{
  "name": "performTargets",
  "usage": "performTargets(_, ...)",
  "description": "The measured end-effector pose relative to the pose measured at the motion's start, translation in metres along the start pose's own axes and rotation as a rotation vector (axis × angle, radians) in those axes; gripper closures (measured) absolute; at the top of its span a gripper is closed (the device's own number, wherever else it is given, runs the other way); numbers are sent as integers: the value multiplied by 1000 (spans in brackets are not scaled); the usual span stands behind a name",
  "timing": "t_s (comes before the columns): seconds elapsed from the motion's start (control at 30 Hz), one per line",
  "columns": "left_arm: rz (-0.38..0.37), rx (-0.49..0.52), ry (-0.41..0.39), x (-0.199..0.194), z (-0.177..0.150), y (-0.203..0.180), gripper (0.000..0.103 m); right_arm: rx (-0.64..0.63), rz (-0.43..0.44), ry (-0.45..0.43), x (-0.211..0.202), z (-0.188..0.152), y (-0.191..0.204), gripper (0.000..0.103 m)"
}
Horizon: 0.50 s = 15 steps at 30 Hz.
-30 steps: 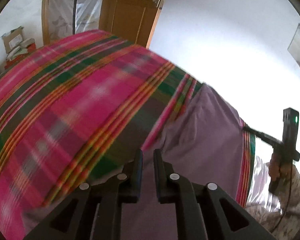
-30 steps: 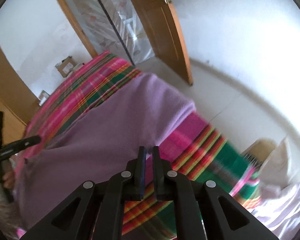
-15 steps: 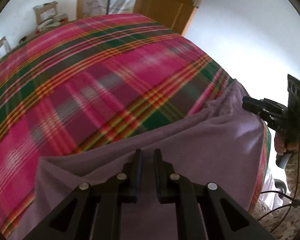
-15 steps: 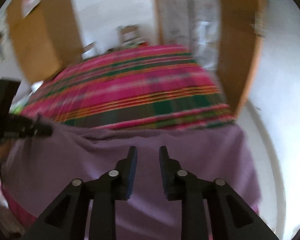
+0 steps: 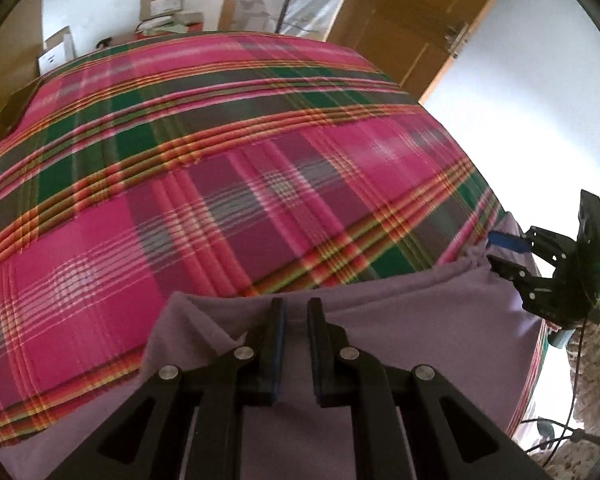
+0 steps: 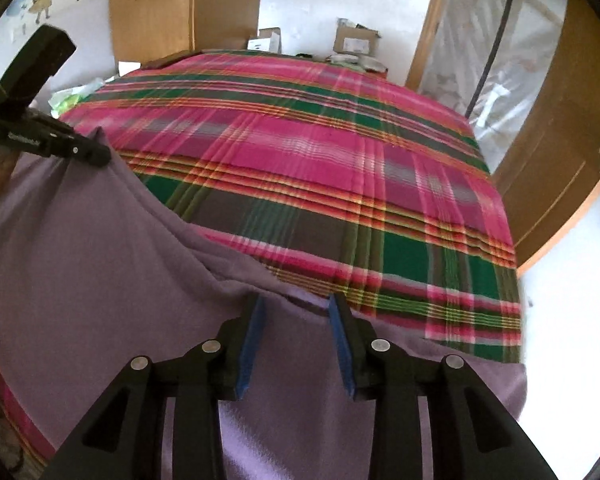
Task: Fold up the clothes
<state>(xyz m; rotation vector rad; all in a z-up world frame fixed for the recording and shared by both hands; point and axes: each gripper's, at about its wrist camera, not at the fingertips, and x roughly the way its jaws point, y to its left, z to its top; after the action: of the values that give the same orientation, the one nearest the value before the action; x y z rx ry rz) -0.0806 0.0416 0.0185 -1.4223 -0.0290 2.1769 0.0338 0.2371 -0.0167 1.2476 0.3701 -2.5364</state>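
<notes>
I see the purple garment (image 5: 400,328) lying along the near edge of the bed, over the pink and green plaid bedspread (image 5: 228,184). My left gripper (image 5: 294,308) is clamped on the garment's upper hem, its jaws nearly together (the cloth puckers at the tips in the right wrist view). My right gripper (image 6: 296,304) is opening, pads apart, with the hem between them but not pressed. A wooden door (image 6: 560,152) stands open beyond the bed.
</notes>
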Motion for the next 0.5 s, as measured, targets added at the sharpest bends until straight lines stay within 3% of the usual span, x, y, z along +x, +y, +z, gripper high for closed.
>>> performTargets(0.13, 22, -31, -10, 1, 0, 7, 92, 6, 92, 17, 1, 0, 0, 67)
performTargets(0.4, 24, -111, -36, -4, 2, 27, 92, 53, 146, 3, 2, -4, -8, 69)
performTargets(0.5, 21, -126, -42, -5, 2, 31, 93, 46, 155, -4, 1, -4, -7, 79)
